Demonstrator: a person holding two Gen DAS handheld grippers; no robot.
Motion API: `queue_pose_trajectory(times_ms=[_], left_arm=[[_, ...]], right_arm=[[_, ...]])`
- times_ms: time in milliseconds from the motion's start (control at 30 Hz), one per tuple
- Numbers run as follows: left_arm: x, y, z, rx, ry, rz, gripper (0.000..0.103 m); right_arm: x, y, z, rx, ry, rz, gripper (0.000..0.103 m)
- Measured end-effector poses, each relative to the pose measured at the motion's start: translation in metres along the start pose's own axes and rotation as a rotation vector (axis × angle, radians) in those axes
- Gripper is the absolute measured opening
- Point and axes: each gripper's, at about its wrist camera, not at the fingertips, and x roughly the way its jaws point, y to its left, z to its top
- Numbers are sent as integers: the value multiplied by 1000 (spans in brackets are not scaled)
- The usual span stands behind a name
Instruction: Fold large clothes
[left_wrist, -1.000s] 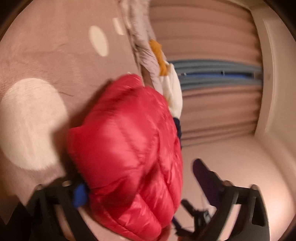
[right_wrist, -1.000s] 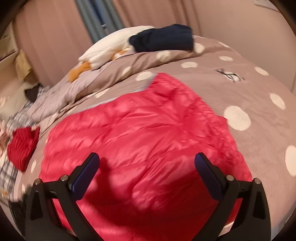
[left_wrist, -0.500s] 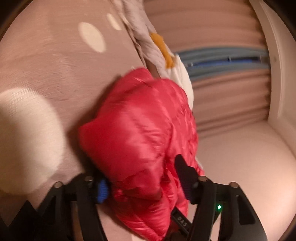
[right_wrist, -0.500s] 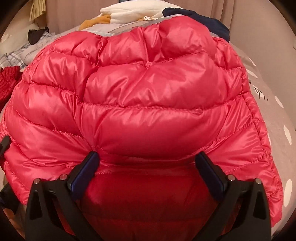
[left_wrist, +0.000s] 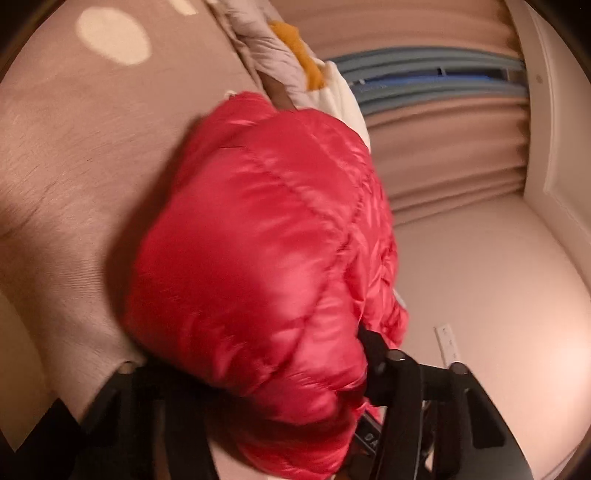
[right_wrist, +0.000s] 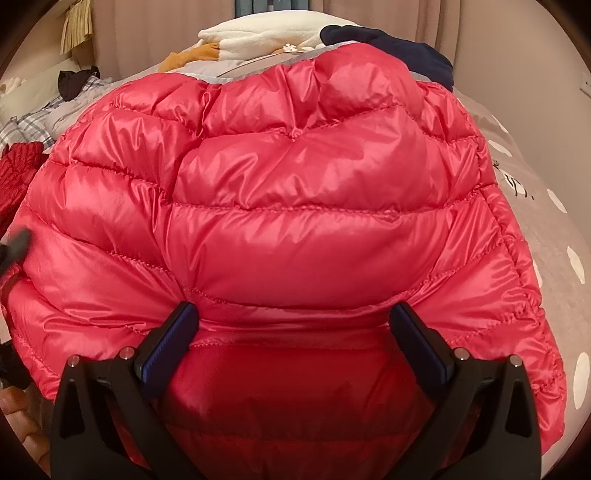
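Observation:
A shiny red quilted down jacket (right_wrist: 295, 229) lies bunched on a brown bed cover with pale dots (right_wrist: 554, 229). My right gripper (right_wrist: 295, 332) is wide open, its fingers pressed against the jacket's near fold, gripping nothing. In the left wrist view the jacket (left_wrist: 266, 236) fills the middle and covers my left gripper (left_wrist: 266, 373). Its jaws have closed in on a fold of the jacket; the left finger is hidden under the fabric.
Behind the jacket lie a white plush pillow (right_wrist: 258, 37), a dark navy garment (right_wrist: 388, 40) and an orange item (right_wrist: 192, 55). A checked cloth (right_wrist: 29, 122) and red knit (right_wrist: 18, 166) lie left. Curtains (left_wrist: 443, 155) and wall stand beyond.
My left gripper has closed in on the jacket's edge. My right gripper moved in from above the spread jacket, close against its bunched near fold, staying open.

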Motion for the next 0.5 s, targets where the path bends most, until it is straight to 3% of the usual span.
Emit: queue_pose_trajectory(times_ms=[167, 400, 500], left_arm=[[-5, -8, -8, 51, -50, 88, 44], [-12, -12, -15, 61, -103, 152, 42], [-13, -18, -18, 100, -127, 198, 42]], right_arm=[[-4, -1, -4, 13, -38, -4, 103], [-17, -7, -12, 30, -80, -4, 103], [-39, -23, -12, 122, -73, -3, 102]])
